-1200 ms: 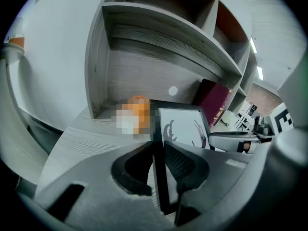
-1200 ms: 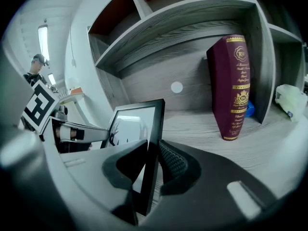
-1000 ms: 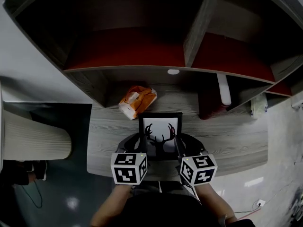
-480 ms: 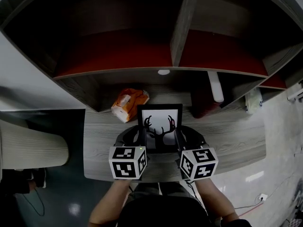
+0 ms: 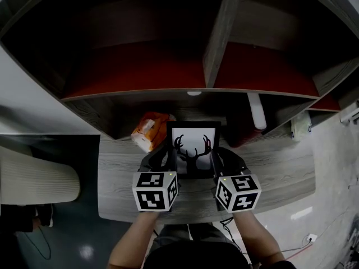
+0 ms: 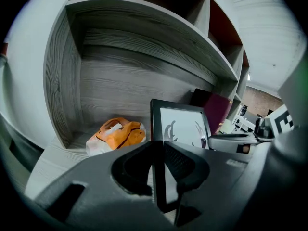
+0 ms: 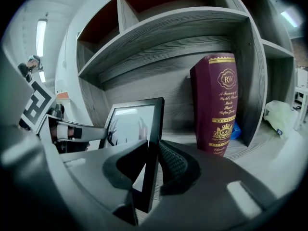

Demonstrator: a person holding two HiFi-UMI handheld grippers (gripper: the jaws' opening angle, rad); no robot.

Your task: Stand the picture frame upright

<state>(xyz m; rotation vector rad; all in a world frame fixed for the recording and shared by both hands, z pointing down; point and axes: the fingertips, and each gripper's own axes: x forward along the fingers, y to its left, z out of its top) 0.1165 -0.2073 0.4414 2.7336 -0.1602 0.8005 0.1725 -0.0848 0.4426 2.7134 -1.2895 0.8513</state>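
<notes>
Black picture frame (image 5: 193, 139), clamped by its side edges in left gripper (image 6: 159, 165) and right gripper (image 7: 153, 165), looks mid-standing. Next probably: seat it steady, then release.

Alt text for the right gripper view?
The right gripper is shut on one edge of a black picture frame, held roughly upright. The left gripper holds the opposite edge; a maroon book stands behind in a shelf.

Picture frame (image 5: 193, 149): matt black border, glossy glazed front. Desk (image 5: 269, 167): grey wood-grain. Orange bag (image 6: 117, 133): crinkly plastic.
</notes>
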